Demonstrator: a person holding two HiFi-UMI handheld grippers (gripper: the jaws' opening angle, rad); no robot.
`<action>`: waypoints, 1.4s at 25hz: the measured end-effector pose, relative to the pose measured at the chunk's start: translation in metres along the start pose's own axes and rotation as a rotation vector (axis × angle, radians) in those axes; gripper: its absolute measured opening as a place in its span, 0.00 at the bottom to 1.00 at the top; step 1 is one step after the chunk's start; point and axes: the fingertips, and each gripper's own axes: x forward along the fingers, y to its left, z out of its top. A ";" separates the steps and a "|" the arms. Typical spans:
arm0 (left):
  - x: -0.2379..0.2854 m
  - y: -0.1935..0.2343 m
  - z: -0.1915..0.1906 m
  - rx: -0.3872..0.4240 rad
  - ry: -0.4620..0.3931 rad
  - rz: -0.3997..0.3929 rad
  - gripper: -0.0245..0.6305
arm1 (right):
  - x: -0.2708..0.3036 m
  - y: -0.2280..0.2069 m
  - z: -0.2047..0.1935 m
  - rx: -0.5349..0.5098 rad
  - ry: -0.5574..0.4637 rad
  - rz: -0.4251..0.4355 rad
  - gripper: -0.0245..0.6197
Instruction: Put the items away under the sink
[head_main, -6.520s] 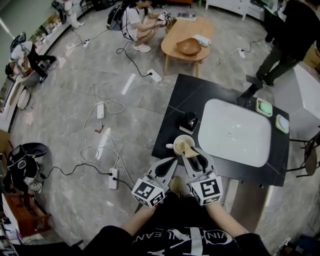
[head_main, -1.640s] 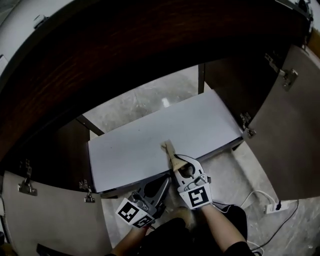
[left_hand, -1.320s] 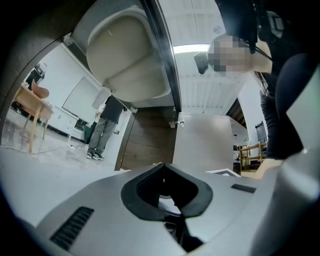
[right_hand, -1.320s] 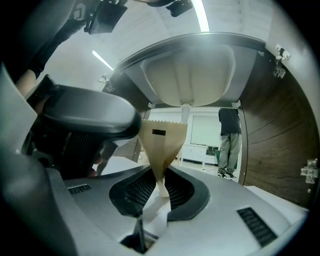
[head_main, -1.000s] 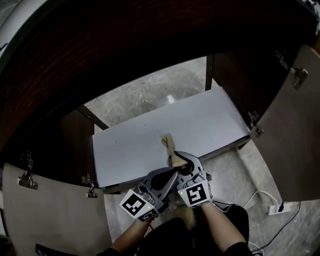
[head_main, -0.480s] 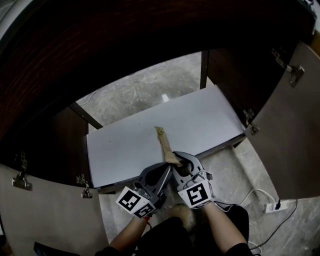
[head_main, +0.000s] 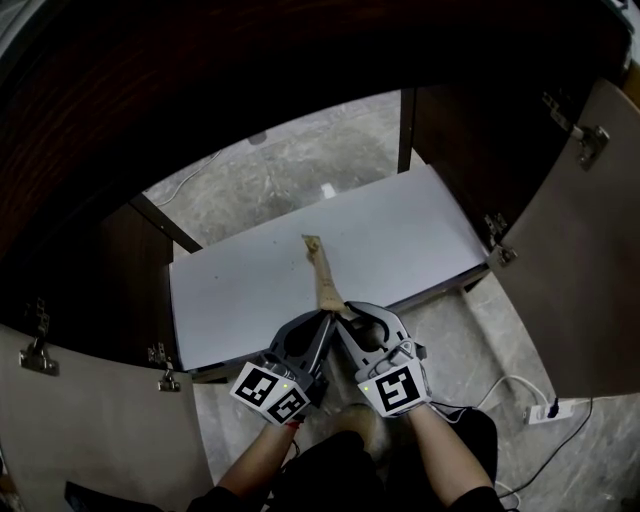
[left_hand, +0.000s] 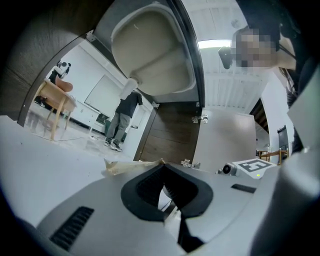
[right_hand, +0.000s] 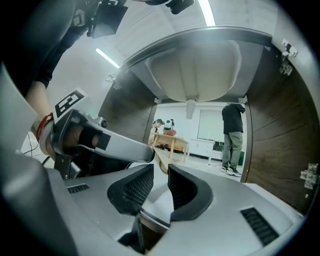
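Currently under the sink: dark wood-grain cabinet (head_main: 460, 140), both flat grey doors swung wide, right door (head_main: 570, 260) and left door (head_main: 90, 420) flanking the white shelf (head_main: 400, 240). Shelf is a smooth matte slab. Behind it there's grey marbled floor (head_main: 270, 170), visible straight through the cabinet. Above the shelf is the rounded pale underside of the sink basin (right_hand: 192, 65).

Beyond the shelf, well back in the room, a standing person (right_hand: 232, 135) in dark top and grey trousers, plus a light wooden table (right_hand: 170, 140).

Both grippers sit at the shelf's front edge, side by side, grey plastic with ribbed black pads. Each carries a marker cube (head_main: 397, 388) with black-and-white square patterns.

Left gripper (head_main: 322, 318): jaws clenched together, nothing seen between the pads. Its tips are right at the near end of the tan strip (head_main: 318, 270); can't tell if they touch.

Right gripper (head_main: 345, 315): jaws have just been opening and stand apart. Only bare shelf shows in the gap, so the strip is released. The left gripper's finger crosses just ahead of it.

Tan strip: long, thin, ragged-ended, lying flat on the shelf. It runs from the front edge towards the middle.

Metal hinges (head_main: 590, 130) on the door edges. White power strip (head_main: 552, 410) with cable on the floor, right of the shelf.
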 end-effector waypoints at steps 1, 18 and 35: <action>0.000 0.002 0.000 0.004 0.002 0.007 0.05 | 0.000 0.001 0.000 0.004 0.001 0.002 0.18; -0.008 0.014 -0.012 -0.002 0.035 0.054 0.05 | 0.014 0.008 -0.007 0.023 0.016 0.029 0.11; -0.025 0.010 -0.015 -0.011 0.039 0.073 0.05 | 0.029 0.004 -0.011 0.122 0.054 0.014 0.11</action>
